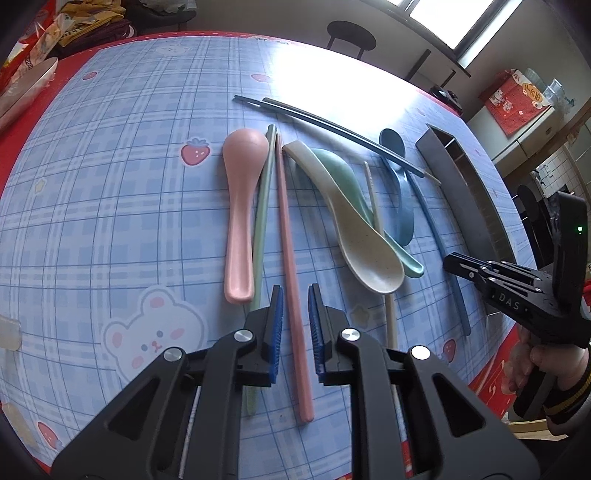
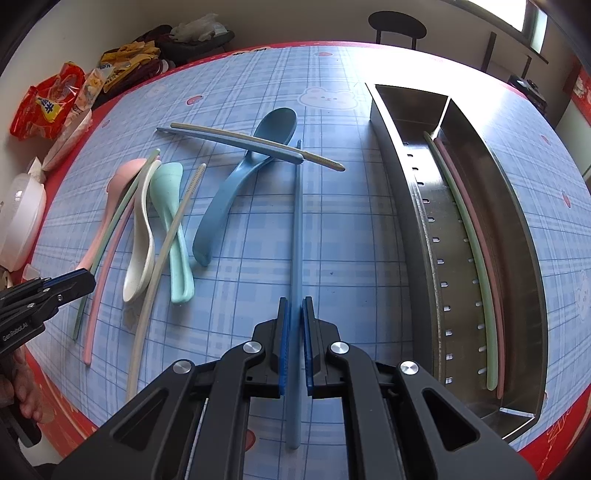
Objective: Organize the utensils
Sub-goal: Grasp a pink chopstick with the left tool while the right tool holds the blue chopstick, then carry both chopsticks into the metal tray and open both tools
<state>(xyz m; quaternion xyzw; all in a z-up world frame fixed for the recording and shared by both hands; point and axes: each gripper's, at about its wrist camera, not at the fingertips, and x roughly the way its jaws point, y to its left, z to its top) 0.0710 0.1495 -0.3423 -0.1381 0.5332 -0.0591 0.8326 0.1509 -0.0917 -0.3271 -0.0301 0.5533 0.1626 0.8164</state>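
Note:
My left gripper (image 1: pixel 295 290) is open, its blue pads standing on either side of a pink chopstick (image 1: pixel 291 240) on the table without touching it. Beside that chopstick lie a green chopstick (image 1: pixel 261 221) and a pink spoon (image 1: pixel 240 206). My right gripper (image 2: pixel 295 301) is shut on a blue chopstick (image 2: pixel 297 221) that lies flat. Left of it are a blue spoon (image 2: pixel 236 184), a mint spoon (image 2: pixel 173 221), a cream spoon (image 2: pixel 142 240) and a beige chopstick (image 2: pixel 166 258). The metal tray (image 2: pixel 406 206) on the right holds a green chopstick (image 2: pixel 469 240) and a pink one (image 2: pixel 484 251).
Two dark chopsticks (image 2: pixel 229 142) lie crossed over the blue spoon's neck. Snack bags (image 2: pixel 48 107) and a white lidded bowl (image 2: pixel 22 210) sit at the table's left edge. A stool (image 2: pixel 397 22) stands beyond the far edge. A hand (image 1: pixel 535 362) holds the right gripper's handle.

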